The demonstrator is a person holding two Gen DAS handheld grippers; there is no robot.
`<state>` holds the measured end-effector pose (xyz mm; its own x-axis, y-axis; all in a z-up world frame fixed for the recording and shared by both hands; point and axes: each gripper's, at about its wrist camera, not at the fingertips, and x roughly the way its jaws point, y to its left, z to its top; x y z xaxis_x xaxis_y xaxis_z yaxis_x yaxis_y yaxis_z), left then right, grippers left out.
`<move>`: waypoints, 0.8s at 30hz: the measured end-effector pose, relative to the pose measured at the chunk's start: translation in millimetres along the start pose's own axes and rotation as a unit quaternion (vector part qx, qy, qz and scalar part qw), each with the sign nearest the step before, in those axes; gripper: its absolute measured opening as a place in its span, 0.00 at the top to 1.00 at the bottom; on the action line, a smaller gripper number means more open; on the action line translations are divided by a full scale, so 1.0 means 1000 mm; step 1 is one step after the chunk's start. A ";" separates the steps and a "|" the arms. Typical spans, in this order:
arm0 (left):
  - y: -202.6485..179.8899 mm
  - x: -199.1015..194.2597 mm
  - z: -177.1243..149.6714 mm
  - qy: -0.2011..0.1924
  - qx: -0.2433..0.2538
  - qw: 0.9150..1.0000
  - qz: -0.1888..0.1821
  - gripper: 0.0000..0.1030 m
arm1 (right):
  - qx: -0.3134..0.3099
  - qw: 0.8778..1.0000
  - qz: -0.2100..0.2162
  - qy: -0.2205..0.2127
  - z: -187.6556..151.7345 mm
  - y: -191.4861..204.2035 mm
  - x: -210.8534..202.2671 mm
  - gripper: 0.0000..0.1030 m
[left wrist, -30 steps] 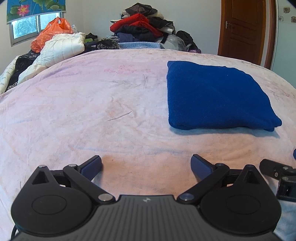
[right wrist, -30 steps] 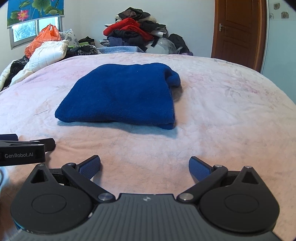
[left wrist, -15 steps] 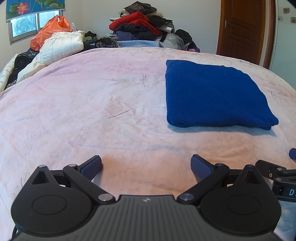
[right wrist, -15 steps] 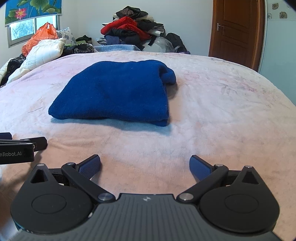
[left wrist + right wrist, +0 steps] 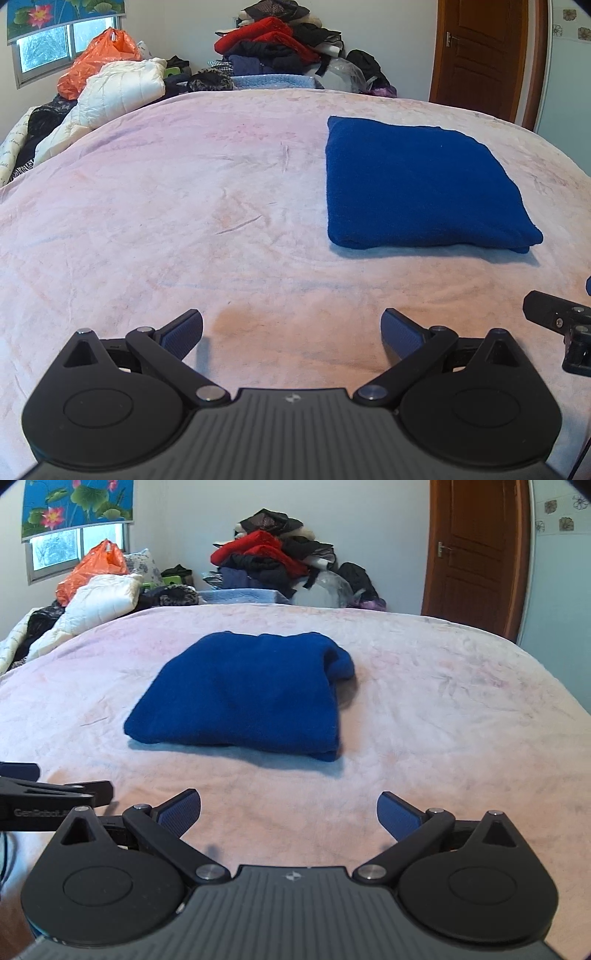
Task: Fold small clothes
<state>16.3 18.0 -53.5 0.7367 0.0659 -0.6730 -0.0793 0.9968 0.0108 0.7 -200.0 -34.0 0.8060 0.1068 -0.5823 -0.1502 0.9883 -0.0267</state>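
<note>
A blue garment point(image 5: 424, 188) point(image 5: 251, 698) lies folded into a flat rectangle on the pale pink bedspread point(image 5: 166, 206) point(image 5: 461, 720). My left gripper point(image 5: 291, 330) is open and empty, low over the bedspread, near and to the left of the garment. My right gripper point(image 5: 288, 808) is also open and empty, a little way back from the garment's near edge. Part of the right gripper shows at the right edge of the left wrist view, and part of the left gripper at the left edge of the right wrist view.
A heap of clothes point(image 5: 280, 44) point(image 5: 273, 550) is piled beyond the far side of the bed. A white quilted jacket point(image 5: 110, 92) and an orange bag point(image 5: 99, 55) lie at the far left. A brown door point(image 5: 484, 55) point(image 5: 476, 554) stands at the back right.
Both grippers have drawn back from the folded garment and risen slightly; the garment looks smaller and farther off in the right wrist view. It has not moved on the bed.
</note>
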 end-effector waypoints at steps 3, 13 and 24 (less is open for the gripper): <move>0.002 0.000 0.000 0.002 -0.001 1.000 0.003 0.00 | 0.010 1.000 0.004 0.005 0.000 -0.004 0.001 0.00; 0.000 0.000 0.000 0.002 0.004 1.000 0.009 0.00 | 0.003 1.000 0.007 0.003 -0.002 0.001 -0.001 0.00; 0.001 0.001 0.000 0.006 0.000 1.000 0.005 0.00 | -0.003 1.000 0.012 0.011 -0.004 0.004 0.001 0.00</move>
<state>16.8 19.3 -53.6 0.7273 0.0759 -0.6821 -0.0869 0.9960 0.0182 -1.4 -196.0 -38.1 0.7899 0.1279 -0.5998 -0.1726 0.9848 -0.0173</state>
